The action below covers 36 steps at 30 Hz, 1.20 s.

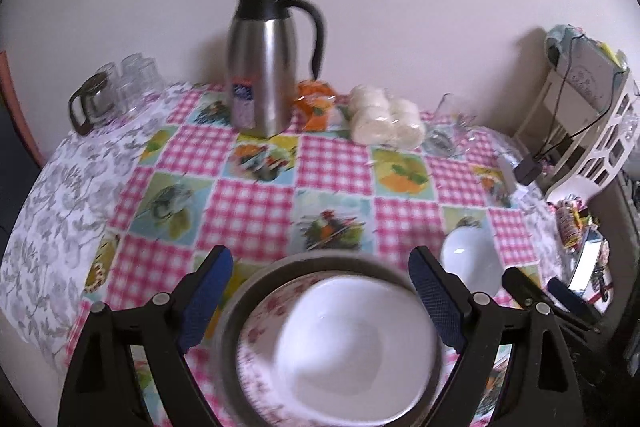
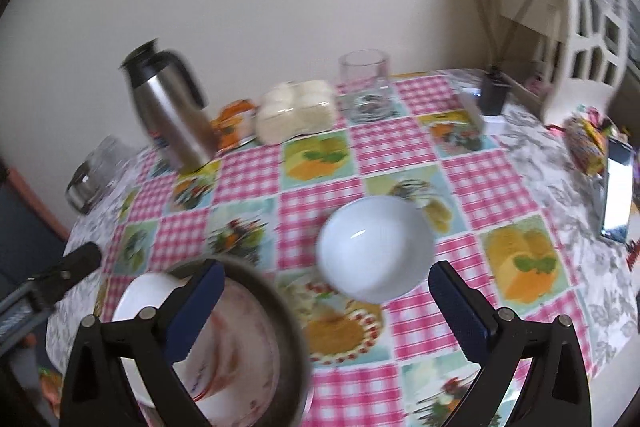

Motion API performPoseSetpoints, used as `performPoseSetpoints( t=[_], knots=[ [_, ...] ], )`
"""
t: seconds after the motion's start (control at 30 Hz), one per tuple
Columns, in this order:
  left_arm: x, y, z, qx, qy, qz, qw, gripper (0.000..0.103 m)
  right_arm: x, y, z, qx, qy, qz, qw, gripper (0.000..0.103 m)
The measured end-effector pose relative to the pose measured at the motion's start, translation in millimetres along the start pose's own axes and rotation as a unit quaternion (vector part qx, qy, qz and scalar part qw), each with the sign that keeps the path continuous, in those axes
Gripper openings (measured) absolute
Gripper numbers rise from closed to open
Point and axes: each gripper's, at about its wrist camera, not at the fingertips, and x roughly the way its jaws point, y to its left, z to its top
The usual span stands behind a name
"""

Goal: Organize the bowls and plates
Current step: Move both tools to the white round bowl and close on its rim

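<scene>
A stack sits at the table's near edge: a grey metal plate (image 1: 232,311), a floral plate (image 1: 256,343) on it, and a white bowl (image 1: 352,339) on top. My left gripper (image 1: 320,291) is open above this stack, empty. A second white bowl (image 2: 374,247) sits alone on the checked cloth, also seen in the left wrist view (image 1: 472,259). My right gripper (image 2: 326,303) is open just in front of that bowl, empty. The stack shows in the right wrist view at lower left (image 2: 256,339).
A steel thermos jug (image 1: 264,67) stands at the back by the wall. Beside it lie an orange packet (image 1: 316,103) and a pack of white buns (image 1: 384,123). A glass (image 2: 364,83), glass jars (image 1: 120,91), a white basket (image 1: 592,131) and a phone (image 2: 618,195) stand around the edges.
</scene>
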Motion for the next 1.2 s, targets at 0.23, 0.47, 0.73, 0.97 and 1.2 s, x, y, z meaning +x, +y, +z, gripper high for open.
performPoseSetpoints(
  t=[0.23,0.47,0.73,0.97,1.2],
  knots=[
    [21.9,-53.3,20.8,0.033,0.023,-0.027,0.9988,0.09,13.1,-52.9,17.1,0.076,-0.001,-0.038,0.996,0.103],
    [57.9,-106.4,19.2,0.08,0.06,-0.025,0.9947,0.09,36.8,-94.5,24.3,0.124,0.009,-0.049,0.991,0.103],
    [103.0,-144.8,7.0,0.11,0.108,-0.021,0.9877,0.09,72.3,-120.6,15.5,0.16,0.053,-0.042,0.985,0.103],
    [134.2,-159.4,-1.2,0.109,0.137,-0.015,0.9844,0.09,93.2,-141.1,3.8,0.19,0.084,-0.054,0.977,0.098],
    [152.4,-162.3,-4.3,0.089,0.151,-0.007,0.9846,0.073,100.0,-143.1,1.2,0.192,0.096,-0.048,0.975,0.085]
  ],
)
